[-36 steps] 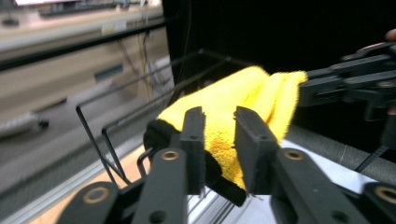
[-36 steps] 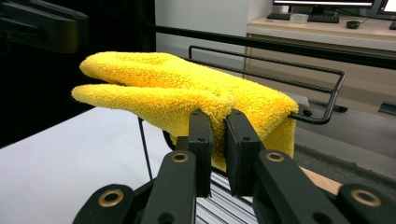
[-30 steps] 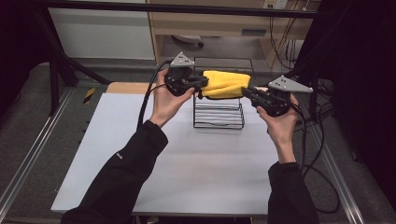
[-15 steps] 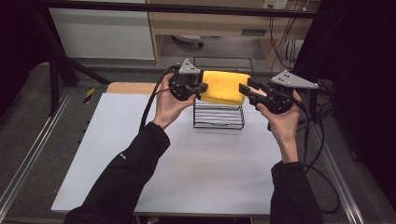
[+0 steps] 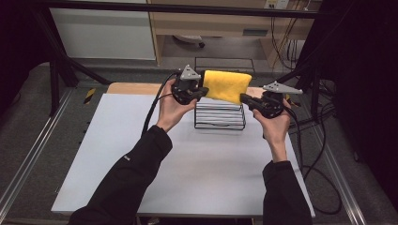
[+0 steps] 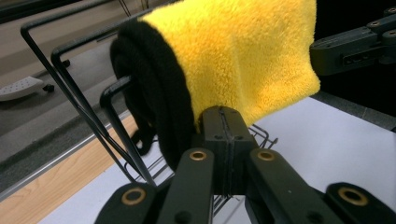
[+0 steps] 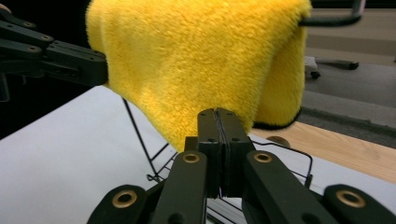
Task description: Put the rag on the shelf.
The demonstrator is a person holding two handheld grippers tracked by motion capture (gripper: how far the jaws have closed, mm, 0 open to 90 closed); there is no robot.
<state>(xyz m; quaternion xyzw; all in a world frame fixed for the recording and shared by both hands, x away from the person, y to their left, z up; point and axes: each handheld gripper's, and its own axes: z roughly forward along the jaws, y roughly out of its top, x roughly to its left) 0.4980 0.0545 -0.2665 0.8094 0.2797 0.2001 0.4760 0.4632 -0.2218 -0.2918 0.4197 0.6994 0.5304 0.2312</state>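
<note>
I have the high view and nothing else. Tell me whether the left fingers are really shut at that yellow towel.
Observer: The left gripper view shows the left gripper with its fingers pressed flat together, the yellow towel meeting their tips.
Operator: Now report the right one.
Observer: In its own view the right gripper is shut too, at the towel's lower corner.
Operator: Check under the towel.
Observer: Black fleecy fabric sits bunched beneath the yellow at the left gripper's end of the wire rack.
</note>
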